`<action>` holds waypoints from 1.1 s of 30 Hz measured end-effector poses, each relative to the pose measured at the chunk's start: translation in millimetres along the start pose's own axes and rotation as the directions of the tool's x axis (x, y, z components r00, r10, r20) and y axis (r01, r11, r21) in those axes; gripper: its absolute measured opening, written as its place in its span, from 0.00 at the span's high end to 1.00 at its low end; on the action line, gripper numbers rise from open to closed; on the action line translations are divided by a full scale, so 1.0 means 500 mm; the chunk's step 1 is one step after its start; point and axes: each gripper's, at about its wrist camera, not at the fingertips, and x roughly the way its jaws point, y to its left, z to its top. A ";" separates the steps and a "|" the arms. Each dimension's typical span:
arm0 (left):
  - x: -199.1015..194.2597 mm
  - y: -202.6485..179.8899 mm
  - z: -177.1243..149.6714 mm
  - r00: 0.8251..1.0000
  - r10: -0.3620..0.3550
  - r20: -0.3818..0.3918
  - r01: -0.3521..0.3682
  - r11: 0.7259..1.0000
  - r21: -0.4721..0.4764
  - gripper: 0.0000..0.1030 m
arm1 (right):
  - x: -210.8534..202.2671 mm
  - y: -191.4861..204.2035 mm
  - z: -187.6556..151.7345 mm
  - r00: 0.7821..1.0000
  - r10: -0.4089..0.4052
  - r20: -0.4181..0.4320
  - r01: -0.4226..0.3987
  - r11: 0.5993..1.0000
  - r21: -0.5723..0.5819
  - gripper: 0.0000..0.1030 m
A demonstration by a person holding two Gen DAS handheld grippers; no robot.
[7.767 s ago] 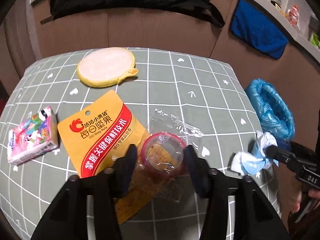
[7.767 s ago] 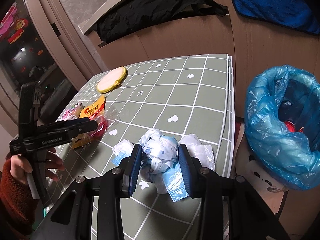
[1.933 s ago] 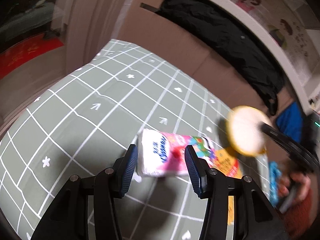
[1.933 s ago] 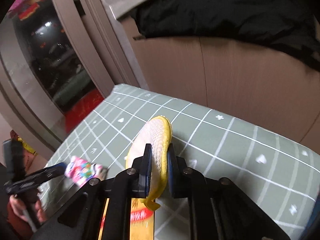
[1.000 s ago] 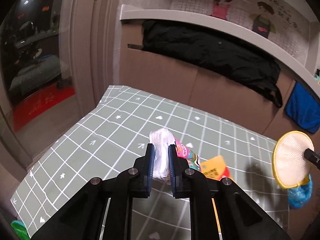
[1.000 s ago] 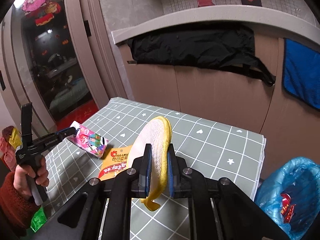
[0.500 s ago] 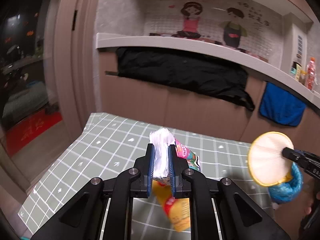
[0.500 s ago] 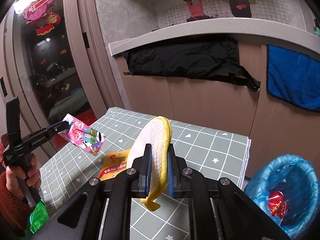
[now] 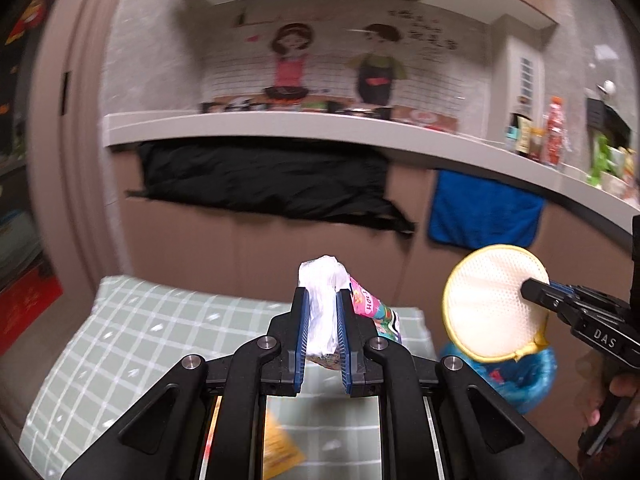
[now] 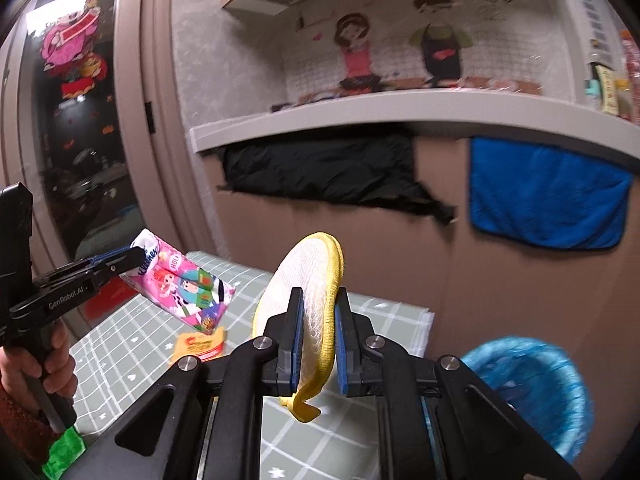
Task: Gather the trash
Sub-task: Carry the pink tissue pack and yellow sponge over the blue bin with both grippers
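Green checked tablecloth (image 9: 132, 332) under kitchen counter (image 9: 280, 128)

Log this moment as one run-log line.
left gripper: shut on tissue pack | right gripper: shut on yellow sponge | both lifted above table | bin: right, not reached

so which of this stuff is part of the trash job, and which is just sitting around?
In the job:
- tissue pack, held in the left gripper
- round yellow sponge, held in the right gripper
- bin with blue bag
- orange snack packet on the table

Just lying about:
- black cloth
- blue towel
- bottles on the shelf
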 end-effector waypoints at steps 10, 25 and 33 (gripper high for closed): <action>0.123 -0.259 -0.006 0.980 -0.193 -0.044 0.196 0.978 0.076 0.86 | -0.120 -0.210 -0.013 0.972 -0.223 0.074 0.218 0.973 0.072 0.88; 0.277 -0.438 -0.083 0.945 -0.261 -0.194 0.286 0.952 0.112 0.86 | -0.129 -0.401 -0.102 0.942 -0.336 -0.002 0.330 0.926 0.183 0.88; 0.348 -0.457 -0.123 0.930 -0.258 -0.263 0.290 0.953 0.089 0.86 | -0.089 -0.449 -0.139 0.943 -0.328 -0.061 0.334 0.917 0.219 0.88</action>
